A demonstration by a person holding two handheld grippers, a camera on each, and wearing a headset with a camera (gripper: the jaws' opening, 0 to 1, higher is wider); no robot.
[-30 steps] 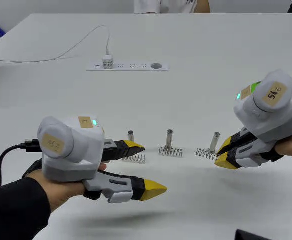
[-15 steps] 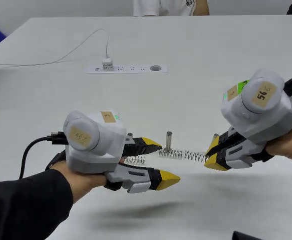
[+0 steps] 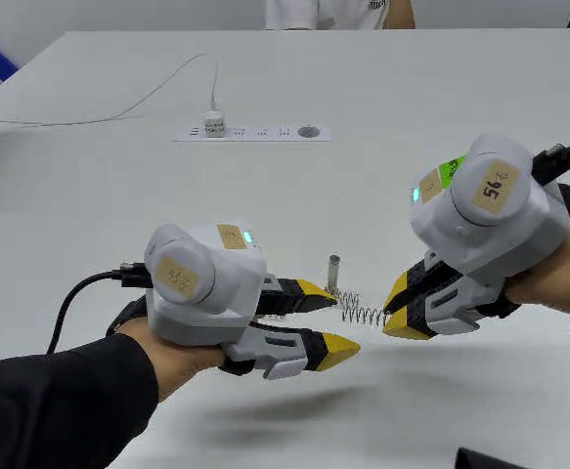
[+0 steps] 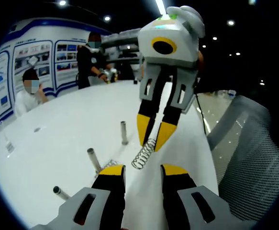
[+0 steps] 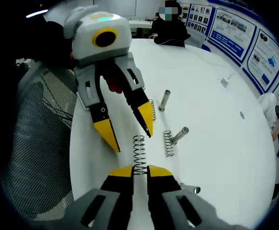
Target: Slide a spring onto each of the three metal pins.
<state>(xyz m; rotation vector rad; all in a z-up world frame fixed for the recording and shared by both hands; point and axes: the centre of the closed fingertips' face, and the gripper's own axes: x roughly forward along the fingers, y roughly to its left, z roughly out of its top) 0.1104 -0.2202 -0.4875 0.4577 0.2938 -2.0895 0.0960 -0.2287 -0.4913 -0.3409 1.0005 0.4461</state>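
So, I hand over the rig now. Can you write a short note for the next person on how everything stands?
Left gripper: open, holding nothing, aimed at the free end of the held spring.
Right gripper: shut on one end of the held spring.
Far pin, middle pin and near pin stand bare on the table.
One loose spring lies by the far pin, another loose spring by the middle pin.
Done: no spring is on a pin.
Left: all three springs.
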